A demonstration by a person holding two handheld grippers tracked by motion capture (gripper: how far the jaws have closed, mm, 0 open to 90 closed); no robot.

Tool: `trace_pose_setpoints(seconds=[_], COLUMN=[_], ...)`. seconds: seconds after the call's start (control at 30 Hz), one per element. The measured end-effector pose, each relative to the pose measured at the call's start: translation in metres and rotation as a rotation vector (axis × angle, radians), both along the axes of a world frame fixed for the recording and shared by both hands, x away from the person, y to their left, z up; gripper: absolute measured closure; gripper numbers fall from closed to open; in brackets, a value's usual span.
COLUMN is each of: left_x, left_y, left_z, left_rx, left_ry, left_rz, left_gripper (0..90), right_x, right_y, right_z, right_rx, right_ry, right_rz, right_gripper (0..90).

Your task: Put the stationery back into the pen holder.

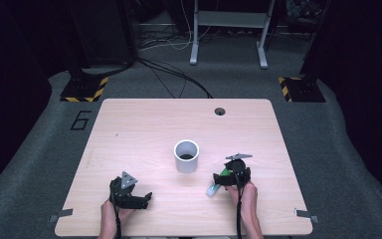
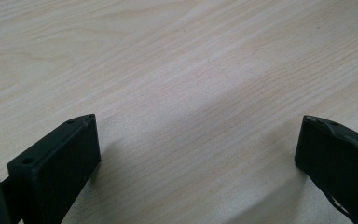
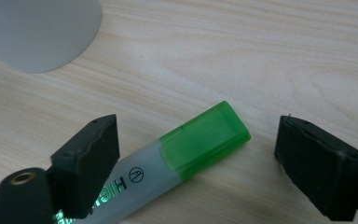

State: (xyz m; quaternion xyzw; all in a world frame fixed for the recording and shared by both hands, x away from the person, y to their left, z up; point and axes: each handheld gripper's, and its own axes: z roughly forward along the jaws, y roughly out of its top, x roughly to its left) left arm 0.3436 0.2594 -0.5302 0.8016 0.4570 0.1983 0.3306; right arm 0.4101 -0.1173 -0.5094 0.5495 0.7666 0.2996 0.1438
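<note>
One highlighter, green cap toward cup.

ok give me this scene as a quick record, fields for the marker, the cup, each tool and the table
marker: grey highlighter with green cap, lying flat on the table, between the right tool's jaws
cup: white cylinder, upright, open top, mid-table, apart from the highlighter
right tool: right tool low over the highlighter, jaws either side of it, far jaw clearly off the cap, no grip yet
left tool: left tool open, jaws wide over bare wood
table: light wood table, round hole near the far edge
</note>
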Motion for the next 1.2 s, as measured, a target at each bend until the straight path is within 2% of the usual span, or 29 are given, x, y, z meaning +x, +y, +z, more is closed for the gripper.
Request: trace_pose_setpoints(seconds=[0.03,0.07,0.33,0.57,0.63,0.7,0.73,0.77,0.97,1.1,1.2], left_x=[0.0,0.0,0.0,0.0,0.0,0.0,0.0,0.0,0.0,0.0,0.0], left_y=[0.0,0.0,0.001,0.001,0.001,0.001,0.0,0.001,0.001,0.0,0.001], left_z=[0.0,0.0,0.001,0.001,0.001,0.0,0.0,0.001,0.001,0.0,0.001], left_rx=[0.0,-0.002,0.006,0.009,0.006,0.006,0.002,0.005,0.004,-0.001,0.004], left_ry=[0.0,0.0,0.007,0.006,0.007,0.005,0.004,0.007,0.009,0.006,0.007], left_rz=[0.0,0.002,-0.006,-0.006,-0.008,-0.006,-0.002,-0.007,-0.008,-0.004,-0.007], left_gripper=[0.1,0.2,0.1,0.1,0.1,0.1,0.1,0.2,0.2,0.2,0.2], right_x=[0.0,-0.001,-0.006,-0.009,-0.009,-0.009,-0.009,-0.01,-0.018,-0.022,-0.022], right_y=[0.0,0.005,0.005,-0.003,-0.003,-0.004,-0.005,-0.005,-0.003,-0.003,-0.004], right_z=[0.0,-0.001,0.002,0.004,0.004,0.005,0.005,0.005,0.006,0.007,0.007], right_rx=[0.0,-0.012,-0.039,-0.05,-0.049,-0.051,-0.043,-0.038,-0.069,-0.1,-0.113], right_ry=[0.0,0.013,0.008,0.007,0.008,0.01,0.017,0.024,0.028,0.041,0.032], right_rz=[0.0,-0.001,-0.012,0.012,0.038,0.061,0.07,0.066,0.073,0.063,0.07], right_gripper=[13.8,17.5,35.9,52.7,57.4,57.6,50.8,49.1,52.3,57.0,61.9])
